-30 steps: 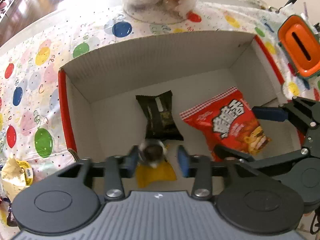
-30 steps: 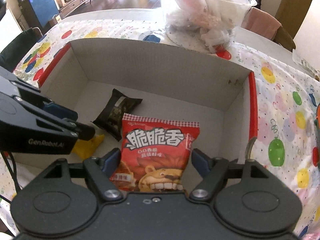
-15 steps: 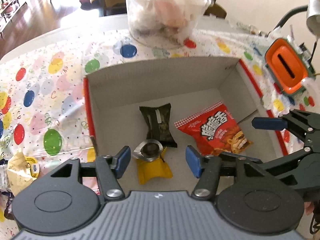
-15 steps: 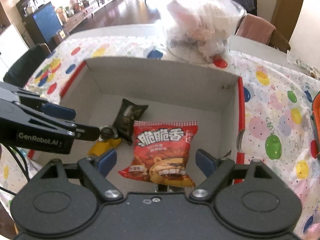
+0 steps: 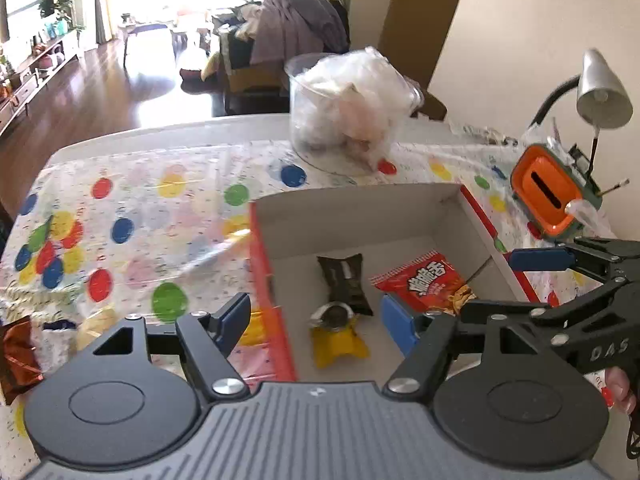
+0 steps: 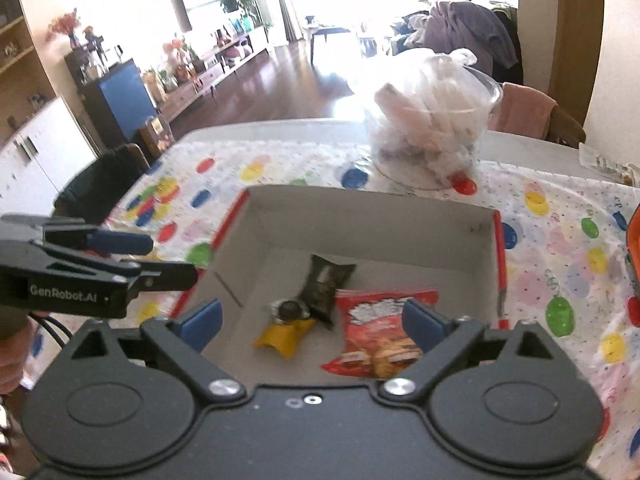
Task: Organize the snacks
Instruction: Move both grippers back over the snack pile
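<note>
A cardboard box (image 5: 360, 216) (image 6: 360, 216) with red edges stands on the dotted tablecloth. Inside it lie a red snack bag (image 5: 428, 284) (image 6: 376, 332), a dark wrapped snack (image 5: 345, 280) (image 6: 325, 282) and a yellow snack with a foil top (image 5: 338, 334) (image 6: 286, 326). My left gripper (image 5: 314, 316) hovers above the box's near left corner, jaws opening, nothing between them. My right gripper (image 6: 312, 318) hangs above the box's near side, jaws opening wide, holding nothing. Each gripper shows in the other's view, the right (image 5: 536, 260) and the left (image 6: 120, 242).
A clear tub of plastic-wrapped items (image 5: 348, 108) (image 6: 432, 128) stands behind the box. An orange and green container (image 5: 548, 196) and a desk lamp (image 5: 600, 92) sit at the right. More wrapped snacks (image 5: 16, 352) lie at the near left on the cloth.
The left gripper let go of the yellow snack, which now lies in the box, and rose back to the left. The right gripper opened off the red bag and lifted away.
</note>
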Motion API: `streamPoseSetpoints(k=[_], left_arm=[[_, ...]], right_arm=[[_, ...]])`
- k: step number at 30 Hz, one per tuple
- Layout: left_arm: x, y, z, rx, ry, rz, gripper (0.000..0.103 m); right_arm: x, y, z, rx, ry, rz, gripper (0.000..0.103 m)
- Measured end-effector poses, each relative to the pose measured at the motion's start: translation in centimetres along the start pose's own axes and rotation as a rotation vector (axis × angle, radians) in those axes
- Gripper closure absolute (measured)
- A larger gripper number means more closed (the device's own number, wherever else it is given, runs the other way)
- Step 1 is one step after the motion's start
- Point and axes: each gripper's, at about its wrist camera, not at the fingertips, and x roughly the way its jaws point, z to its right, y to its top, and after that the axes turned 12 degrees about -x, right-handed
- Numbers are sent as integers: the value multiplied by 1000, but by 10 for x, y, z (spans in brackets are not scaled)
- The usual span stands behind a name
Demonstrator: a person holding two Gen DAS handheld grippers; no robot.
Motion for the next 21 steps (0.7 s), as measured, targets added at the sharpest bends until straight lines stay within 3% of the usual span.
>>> streamPoseSetpoints(k=[3,11,21], left_arm=[[-19,-4,-20,-18,2,41,23],[-60,-15,-80,-56,38,140,18],[-70,-30,-165,-73,95,117,18]], right_arm=[[-6,2,-14,11,9,29,0],[-2,4,-65,17,20,68,0],[25,4,-138,-2,23,50,0]])
